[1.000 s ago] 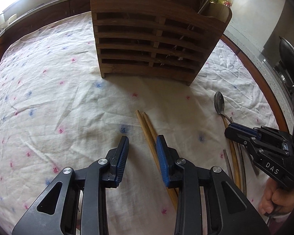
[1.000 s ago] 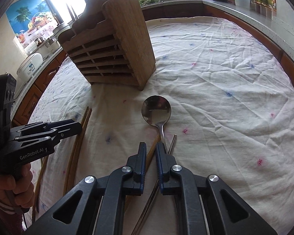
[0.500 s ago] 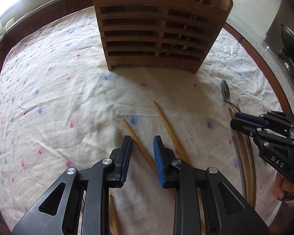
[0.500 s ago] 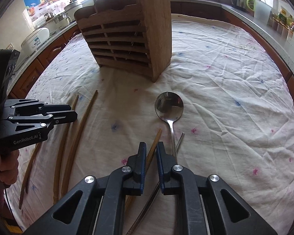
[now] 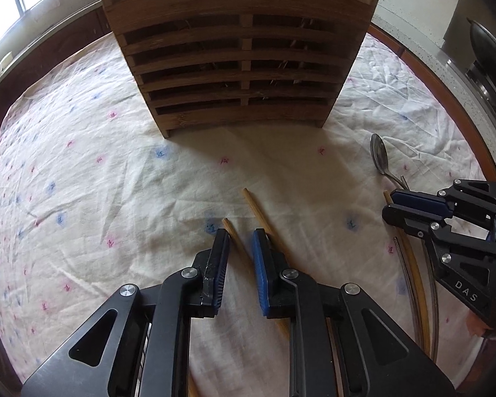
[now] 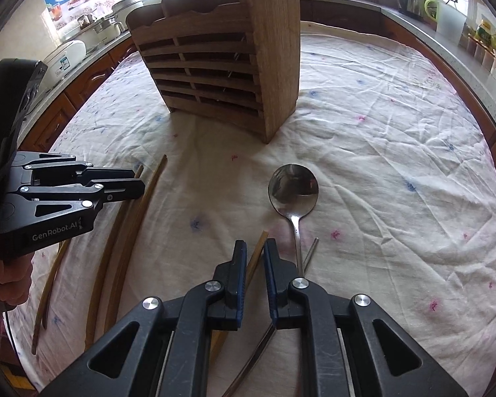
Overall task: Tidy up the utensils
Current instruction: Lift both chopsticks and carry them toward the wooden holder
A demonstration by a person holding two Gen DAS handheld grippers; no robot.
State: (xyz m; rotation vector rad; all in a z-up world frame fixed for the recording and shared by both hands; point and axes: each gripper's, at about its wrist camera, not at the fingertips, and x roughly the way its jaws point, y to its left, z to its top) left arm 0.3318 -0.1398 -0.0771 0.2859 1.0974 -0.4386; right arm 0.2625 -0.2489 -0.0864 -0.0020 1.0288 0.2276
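Your left gripper (image 5: 238,236) hangs low over the tablecloth (image 5: 82,172) on the near side of the wooden cutlery caddy (image 5: 238,53), with its blue-padded jaws parted to a narrow gap. A wooden chopstick (image 5: 232,231) runs through that gap, its long axis pointing away from you toward the caddy's base and slightly left, so the stick lies nearly parallel to the pads rather than across them. I cannot tell whether the pads touch it; they look open around it, holding nothing firmly.

A second chopstick (image 5: 258,211) lies just to the right of the right-hand jaw, outside the gap, its tip a little nearer the caddy than the first one's.

Your right gripper (image 6: 255,246) sits farther to the right of the caddy's front, jaws also open by a narrow gap, with another wooden chopstick (image 6: 259,244) passing between them and likewise pointing toward the caddy. A steel spoon (image 6: 293,188) lies bowl-first toward the caddy just right of that gripper, beside a thin metal chopstick (image 6: 310,251).

As I judge it, each hand is already lined up on its own stick, and closing squarely is what the pickup depends on. The caddy's open top compartments stand straight ahead of both grippers.
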